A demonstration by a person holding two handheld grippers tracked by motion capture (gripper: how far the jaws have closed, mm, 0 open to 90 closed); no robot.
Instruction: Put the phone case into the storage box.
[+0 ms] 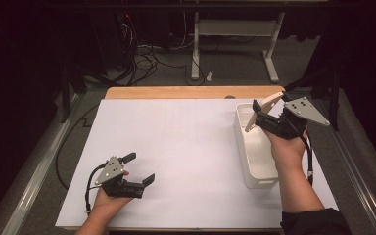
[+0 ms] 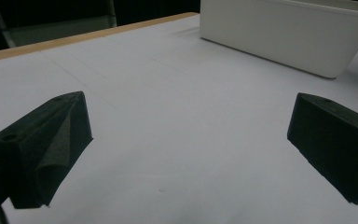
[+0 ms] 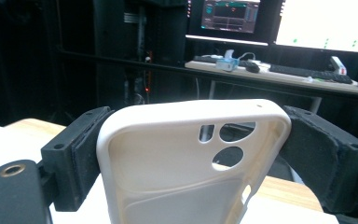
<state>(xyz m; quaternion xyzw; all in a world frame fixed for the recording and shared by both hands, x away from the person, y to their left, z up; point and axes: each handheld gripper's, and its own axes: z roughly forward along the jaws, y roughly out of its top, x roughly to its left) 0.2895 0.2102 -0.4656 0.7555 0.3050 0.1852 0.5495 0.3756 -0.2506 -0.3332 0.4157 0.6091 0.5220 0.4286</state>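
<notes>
Right gripper [image 1: 260, 113]: held up over the far right part of the tabletop, above the far end of the bin; its jaws pinch the phone case by its two long edges, pads pressed flat against both sides in the right gripper view.
Phone case [image 3: 186, 158]: cream-coloured, empty, inner face toward the gripper's camera, with camera cut-outs near its upper right corner; in the high view [image 1: 264, 108] it stands tilted, upper end toward the table's far right corner, off the table.
Bin [image 1: 254, 161]: white, rectangular, open on top, set lengthwise along the right edge of the tabletop, from near the far edge to just past the middle; the case hangs above its far end, not touching it as far as can be told.
Left gripper [image 1: 139, 169]: low over the near left part of the tabletop, close to the near edge; jaws spread wide with only bare surface between them.
Left gripper's outlook: its two black jaws frame the white tabletop [image 2: 177, 140]; the bin's long wall [image 2: 284, 37] lies well apart.
Tabletop: white sheet over a wooden top, whose wood shows as a strip along the far edge [image 1: 176, 92].
Hands: each gripper is carried by a hand; the right forearm wears a dark sleeve [image 1: 313, 221].
</notes>
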